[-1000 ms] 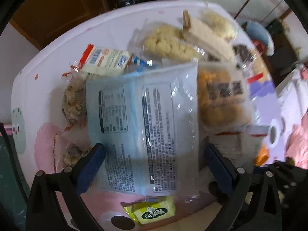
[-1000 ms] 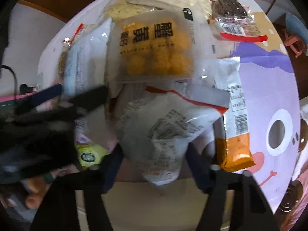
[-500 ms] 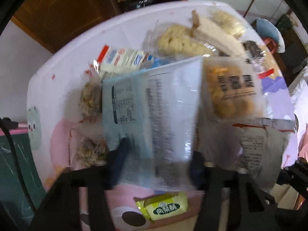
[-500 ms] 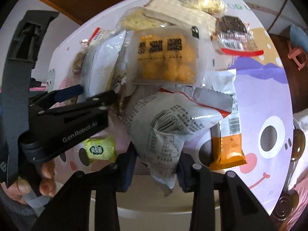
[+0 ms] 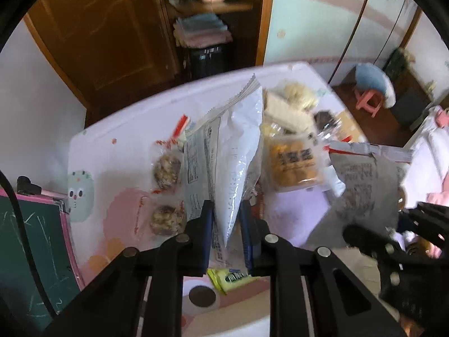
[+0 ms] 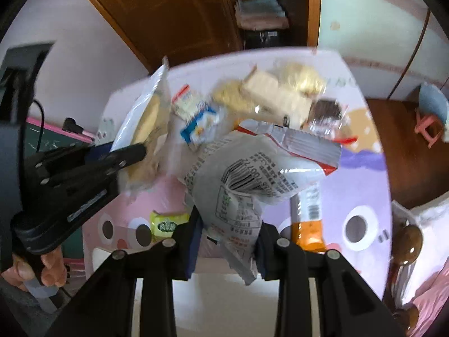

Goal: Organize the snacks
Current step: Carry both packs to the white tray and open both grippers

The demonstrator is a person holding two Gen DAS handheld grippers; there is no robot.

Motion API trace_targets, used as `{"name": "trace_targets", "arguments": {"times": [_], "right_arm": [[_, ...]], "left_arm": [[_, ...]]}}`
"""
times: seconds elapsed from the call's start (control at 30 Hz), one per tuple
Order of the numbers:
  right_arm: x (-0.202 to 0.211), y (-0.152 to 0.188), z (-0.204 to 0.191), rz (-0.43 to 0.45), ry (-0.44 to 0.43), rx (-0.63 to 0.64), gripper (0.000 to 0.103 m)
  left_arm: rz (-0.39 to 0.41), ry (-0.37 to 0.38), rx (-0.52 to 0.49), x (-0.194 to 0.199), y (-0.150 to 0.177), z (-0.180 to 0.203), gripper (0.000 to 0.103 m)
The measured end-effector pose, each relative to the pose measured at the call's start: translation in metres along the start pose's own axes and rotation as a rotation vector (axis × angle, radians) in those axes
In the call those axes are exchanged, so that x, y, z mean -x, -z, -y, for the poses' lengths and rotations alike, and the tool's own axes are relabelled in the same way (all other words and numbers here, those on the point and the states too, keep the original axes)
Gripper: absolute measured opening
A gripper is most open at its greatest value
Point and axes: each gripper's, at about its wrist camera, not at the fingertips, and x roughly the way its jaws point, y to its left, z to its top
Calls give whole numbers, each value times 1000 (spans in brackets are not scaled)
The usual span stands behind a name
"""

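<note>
Above the counter (image 5: 118, 129), both tools hold snack bags lifted off the surface. The left tool (image 5: 226, 226) is pinched nearly shut on the lower edge of a white bag (image 5: 238, 151) with blue-printed panels, which stands upright between its blue pads; in the right wrist view the same bag (image 6: 146, 118) hangs at the far left, showing pale round pieces through a clear side. The right tool (image 6: 228, 237) has its jaws closing on the crumpled lower end of a silver-grey bag (image 6: 252, 174) with a red-and-white top seam, and the pads press on it. That bag carries a barcode and blocks of small print, too blurred to read.

Other snacks lie on the counter: a yellow-green wrapped sweet (image 6: 167, 223) with a round green logo, an orange packet (image 6: 308, 224) with a barcode, a blue-and-white carton (image 6: 199, 125), a clear pack of golden balls (image 5: 293, 163) with bold dark characters, and two clear packs of brown clusters (image 5: 167, 193). Writing on the left tool's side plate is blurred. A person's fingers (image 6: 42, 269) wrap its handle.
</note>
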Motion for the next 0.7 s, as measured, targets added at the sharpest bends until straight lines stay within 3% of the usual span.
{"name": "trace_targets", "arguments": {"times": [0.2,0.43,0.6,0.7], "right_arm": [[57,5,-7,89,-5,66,32],[120,42,-23,168,16,197,32],[147,77,-26,181,-8,228,32],[156,91,-26,181,-33,226,32]], "left_arm": [[130,41,19,91,18,-3,16],[288,84,61,191,78,-4,16],[308,59,76,218,123,15,17],[271,37,91,215,147,31,17]]}}
